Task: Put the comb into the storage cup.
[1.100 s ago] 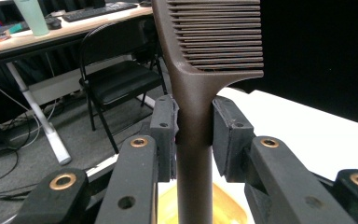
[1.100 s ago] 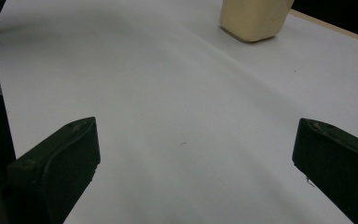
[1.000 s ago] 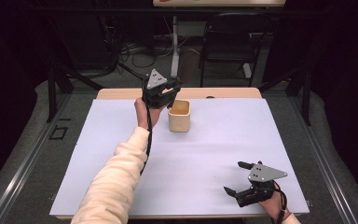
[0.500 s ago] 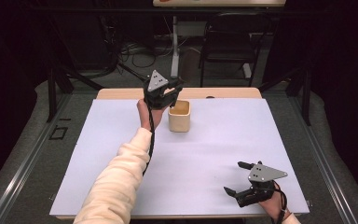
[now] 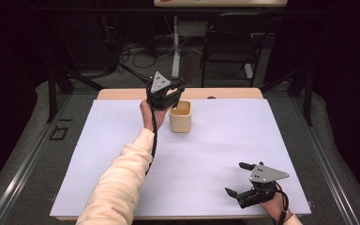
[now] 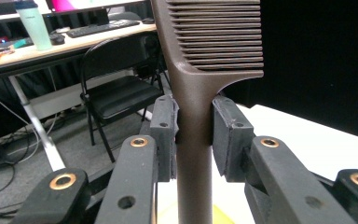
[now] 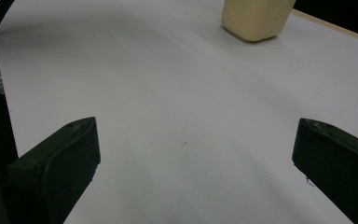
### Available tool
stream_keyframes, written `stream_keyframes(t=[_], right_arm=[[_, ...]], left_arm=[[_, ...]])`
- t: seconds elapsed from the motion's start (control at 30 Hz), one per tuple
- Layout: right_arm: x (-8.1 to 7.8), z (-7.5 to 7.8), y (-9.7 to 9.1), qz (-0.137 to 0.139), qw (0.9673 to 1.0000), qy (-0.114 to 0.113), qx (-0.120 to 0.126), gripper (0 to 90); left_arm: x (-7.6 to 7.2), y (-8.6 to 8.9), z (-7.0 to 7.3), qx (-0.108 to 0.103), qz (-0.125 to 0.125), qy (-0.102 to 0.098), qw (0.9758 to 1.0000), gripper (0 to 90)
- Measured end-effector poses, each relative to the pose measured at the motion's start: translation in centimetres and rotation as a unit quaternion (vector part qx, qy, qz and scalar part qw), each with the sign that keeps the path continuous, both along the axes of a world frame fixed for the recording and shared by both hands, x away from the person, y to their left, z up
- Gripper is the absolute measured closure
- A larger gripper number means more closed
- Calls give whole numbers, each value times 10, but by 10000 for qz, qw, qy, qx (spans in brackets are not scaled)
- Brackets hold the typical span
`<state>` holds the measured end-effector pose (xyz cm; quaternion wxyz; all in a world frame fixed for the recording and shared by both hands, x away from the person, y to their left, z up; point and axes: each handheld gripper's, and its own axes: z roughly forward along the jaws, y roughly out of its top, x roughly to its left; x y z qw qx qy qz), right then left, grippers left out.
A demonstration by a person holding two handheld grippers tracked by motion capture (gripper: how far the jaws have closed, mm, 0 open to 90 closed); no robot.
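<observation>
- The left tool (image 6: 193, 135) is clamped on a dark brown comb (image 6: 200, 70), its top and lower handle cut off by the frame.
- In the high view, the comb is hard to make out above the beige cup (image 5: 181, 116), upper centre of the tabletop (image 5: 98, 154).
- The right tool (image 5: 238, 179), lower right, rests with jaws wide apart.
- No writing is readable.

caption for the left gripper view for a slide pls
Left gripper clamped on the handle of a dark brown comb, teeth pointing right, with a black folding chair behind.

Bare white surface (image 7: 182, 116) lies between and ahead of the right gripper's (image 5: 242, 180) spread jaws, with one cream container (image 7: 256, 17) standing far ahead.
</observation>
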<state>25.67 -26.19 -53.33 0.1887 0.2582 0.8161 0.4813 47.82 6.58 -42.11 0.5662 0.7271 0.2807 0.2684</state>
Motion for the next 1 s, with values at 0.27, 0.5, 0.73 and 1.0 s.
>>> stream_keyframes(t=[0.27, 0.5, 0.73, 1.0], right_arm=[[0, -1, 1, -15, 10000, 16, 7, 3], [0, -1, 1, -6, 10000, 22, 11, 4], [0, 0, 1, 11, 10000, 28, -22, 4], [0, 0, 1, 12, 10000, 38, -19, 4]], left_arm=[[2, -1, -7, -113, 31, -100, 9999, 719], [5, -3, -14, -75, 34, -32, 10000, 719], [7, -4, -21, -75, 43, 0, 10000, 719], [10, -4, -25, -13, 22, 79, 10000, 719]])
